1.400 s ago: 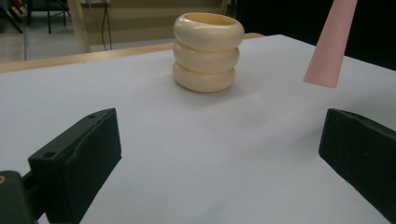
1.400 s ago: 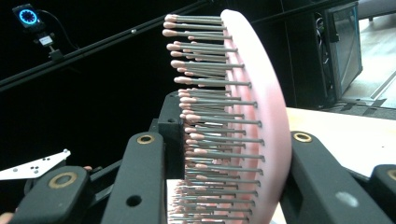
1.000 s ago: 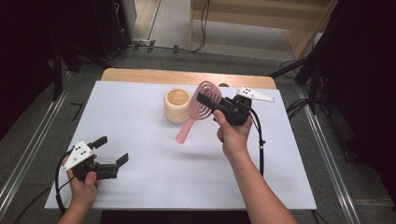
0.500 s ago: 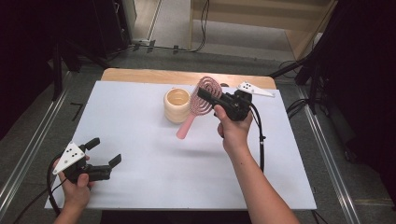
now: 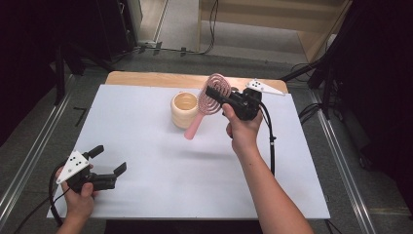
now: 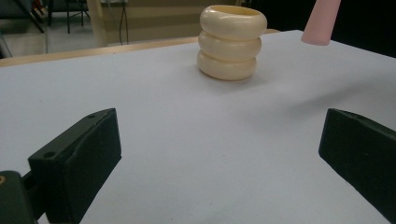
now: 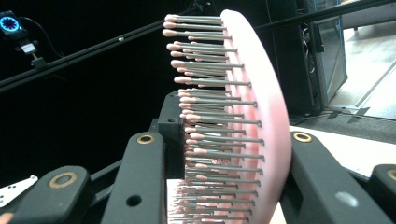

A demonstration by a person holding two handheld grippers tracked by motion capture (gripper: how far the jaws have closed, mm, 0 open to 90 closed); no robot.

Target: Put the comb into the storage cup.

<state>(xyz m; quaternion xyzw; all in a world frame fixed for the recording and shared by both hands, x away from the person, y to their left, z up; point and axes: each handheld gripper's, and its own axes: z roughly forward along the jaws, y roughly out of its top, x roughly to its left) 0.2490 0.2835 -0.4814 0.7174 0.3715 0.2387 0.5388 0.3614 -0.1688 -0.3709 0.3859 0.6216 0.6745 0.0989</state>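
Nearest to the person, the left gripper rests low at the front left corner of the white table, and its fingers stand wide apart with only bare table between them. Farther in, the right gripper is raised above the table's far part, and its fingers are closed on the head of the pink hairbrush: one finger presses against the bristle side, the other against the smooth back. The brush hangs in the air, tilted, with its handle pointing down toward the table and ending just beside the cream holder, a cup made like three stacked rings that stands upright on the table. I judge the brush to be light and stiff, of hard plastic, so weight is no problem. The trouble is the grip: the back of the head is smooth and curved, so it can slip, and the thin bristles bend under a finger, so the hold there is a little springy. Because the fingers hold the head, the long handle is free to go down into the holder. The holder looks small and perhaps light, so a push from the handle could slide or tip it; the handle should enter from straight above.
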